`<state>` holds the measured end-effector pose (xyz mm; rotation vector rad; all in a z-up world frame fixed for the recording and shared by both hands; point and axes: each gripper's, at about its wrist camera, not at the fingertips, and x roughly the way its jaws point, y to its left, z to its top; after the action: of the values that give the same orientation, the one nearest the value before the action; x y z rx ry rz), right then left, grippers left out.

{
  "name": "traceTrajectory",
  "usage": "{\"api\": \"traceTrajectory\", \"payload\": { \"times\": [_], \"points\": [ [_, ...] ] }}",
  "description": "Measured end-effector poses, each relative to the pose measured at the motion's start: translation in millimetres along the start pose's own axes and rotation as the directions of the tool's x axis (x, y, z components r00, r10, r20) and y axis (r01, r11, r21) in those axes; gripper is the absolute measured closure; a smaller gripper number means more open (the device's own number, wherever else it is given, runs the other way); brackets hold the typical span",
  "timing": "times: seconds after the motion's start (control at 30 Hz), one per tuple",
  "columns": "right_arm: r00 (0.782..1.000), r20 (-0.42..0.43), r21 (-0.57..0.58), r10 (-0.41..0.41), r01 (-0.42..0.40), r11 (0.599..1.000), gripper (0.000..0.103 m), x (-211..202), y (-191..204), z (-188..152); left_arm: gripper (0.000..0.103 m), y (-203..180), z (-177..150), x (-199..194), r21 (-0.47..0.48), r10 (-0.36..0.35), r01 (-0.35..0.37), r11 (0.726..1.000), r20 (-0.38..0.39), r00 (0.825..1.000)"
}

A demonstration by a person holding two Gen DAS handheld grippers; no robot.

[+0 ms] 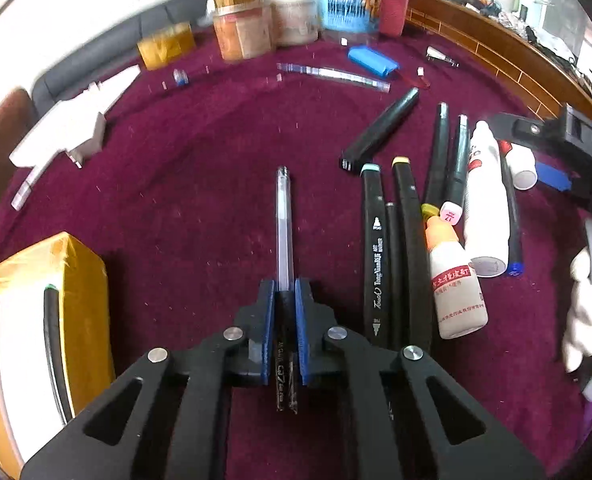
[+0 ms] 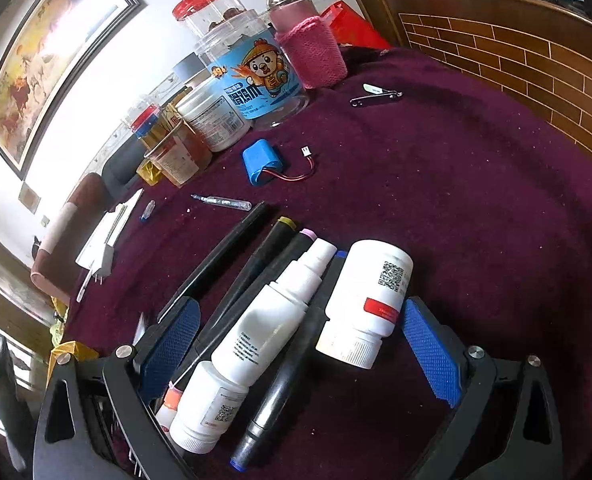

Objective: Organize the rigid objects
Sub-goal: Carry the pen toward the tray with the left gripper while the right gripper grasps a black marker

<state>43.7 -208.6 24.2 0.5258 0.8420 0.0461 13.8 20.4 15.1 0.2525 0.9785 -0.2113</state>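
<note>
Left wrist: left tool (image 1: 284, 292) clamped on clear pen (image 1: 284, 216), tip over purple worktop (image 1: 200, 168).
Keep grip firm, carry level, lay parallel beside marker row (image 1: 391, 240); right tool (image 2: 299, 344) wide, empty, straddling bottles (image 2: 272, 320).

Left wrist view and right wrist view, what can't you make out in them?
- Left wrist view: the jars at the far edge are motion-blurred, so their labels are unreadable.
- Left wrist view: the clear pen's rear end is hidden between the left gripper pads.
- Right wrist view: the black markers are partly covered by the white bottles.
- Right wrist view: the left gripper is out of frame.
</note>
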Motion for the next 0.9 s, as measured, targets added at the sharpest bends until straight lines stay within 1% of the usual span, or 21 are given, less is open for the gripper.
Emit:
{"api": "traceTrajectory", "payload": {
  "times": [0.07, 0.13, 0.17, 0.2, 0.23, 0.27, 0.3, 0.37, 0.47, 0.5, 0.6, 0.67, 0.73, 0.8, 0.87, 0.9],
  "points": [
    [1.000, 0.003, -0.012, -0.008, 0.008, 1.000, 0.005, -0.4, 1.7, -0.8, 0.095, -6.5, 1.1, 1.9, 0.009, 0.043, -0.043, 0.999, 0.025, 0.999],
    [1.000, 0.008, -0.021, -0.019, 0.019, 1.000, 0.005, -0.4, 2.3, -1.4, 0.096, -9.3, 4.9, 3.9, 0.010, 0.046, -0.046, 0.999, 0.034, 0.998],
    [1.000, 0.011, -0.022, -0.024, 0.025, 0.999, 0.005, -0.5, 2.2, -1.4, 0.096, -7.5, 5.5, 3.2, -0.001, 0.030, -0.029, 1.000, 0.038, 0.999],
    [0.999, 0.018, -0.021, -0.026, 0.026, 0.999, 0.005, -1.4, 1.5, -1.6, 0.096, -2.5, 4.6, 0.8, -0.034, -0.010, 0.012, 0.999, 0.043, 0.999],
    [0.999, 0.023, -0.020, -0.025, 0.025, 0.999, 0.005, -1.9, 0.8, -1.2, 0.096, 1.7, 3.3, -2.9, -0.059, -0.027, 0.030, 0.998, 0.053, 0.998],
    [0.999, 0.028, -0.019, -0.026, 0.026, 0.999, 0.005, -2.4, 0.5, -1.2, 0.096, 5.6, 2.0, -8.1, -0.081, -0.041, 0.047, 0.996, 0.066, 0.997],
    [0.999, 0.031, -0.020, -0.027, 0.027, 0.999, 0.005, -2.7, 0.2, -1.6, 0.096, 11.3, 0.1, -16.6, -0.111, -0.069, 0.079, 0.991, 0.089, 0.994],
    [0.999, 0.033, -0.025, -0.024, 0.025, 0.999, 0.005, -2.8, 1.3, -2.1, 0.096, 21.2, -5.5, -39.3, -0.163, -0.120, 0.145, 0.976, 0.152, 0.981],
    [0.999, 0.046, -0.045, -0.022, 0.024, 0.999, 0.005, -5.3, 5.3, -2.7, 0.096, 35.8, -18.8, -80.0, -0.213, -0.179, 0.237, 0.948, 0.259, 0.949],
    [0.998, 0.057, -0.052, -0.022, 0.025, 0.998, 0.005, -7.8, 6.5, -2.6, 0.096, 40.1, -24.6, -94.7, -0.220, -0.190, 0.260, 0.940, 0.297, 0.936],
    [0.991, 0.127, -0.071, -0.037, 0.047, 0.996, 0.005, -26.9, 13.2, 1.3, 0.096, 56.7, -43.8, -137.0, -0.228, -0.216, 0.327, 0.917, 0.405, 0.888],
    [0.992, 0.125, -0.081, -0.010, 0.020, 0.997, 0.005, -36.4, 19.2, 4.1, 0.096, 67.3, -53.9, -154.3, -0.225, -0.216, 0.345, 0.911, 0.453, 0.865],
    [0.997, 0.072, -0.117, 0.007, 0.002, 0.993, 0.004, -37.7, 33.6, 9.8, 0.096, 82.0, -66.2, -167.8, -0.237, -0.213, 0.365, 0.901, 0.491, 0.845],
    [0.999, -0.024, -0.135, 0.047, -0.050, 0.990, 0.005, -25.6, 49.4, 16.8, 0.096, 98.8, -75.9, -171.0, -0.263, -0.221, 0.395, 0.880, 0.509, 0.832],
    [0.994, -0.093, -0.141, 0.048, -0.061, 0.988, 0.005, -11.4, 62.9, 20.2, 0.096, 115.1, -84.4, -171.8, -0.291, -0.209, 0.399, 0.869, 0.516, 0.831],
    [0.991, -0.133, -0.149, 0.028, -0.047, 0.988, 0.007, 1.5, 73.7, 23.4, 0.096, 125.0, -89.1, -171.3, -0.307, -0.199, 0.398, 0.865, 0.518, 0.832]
  ]
}}
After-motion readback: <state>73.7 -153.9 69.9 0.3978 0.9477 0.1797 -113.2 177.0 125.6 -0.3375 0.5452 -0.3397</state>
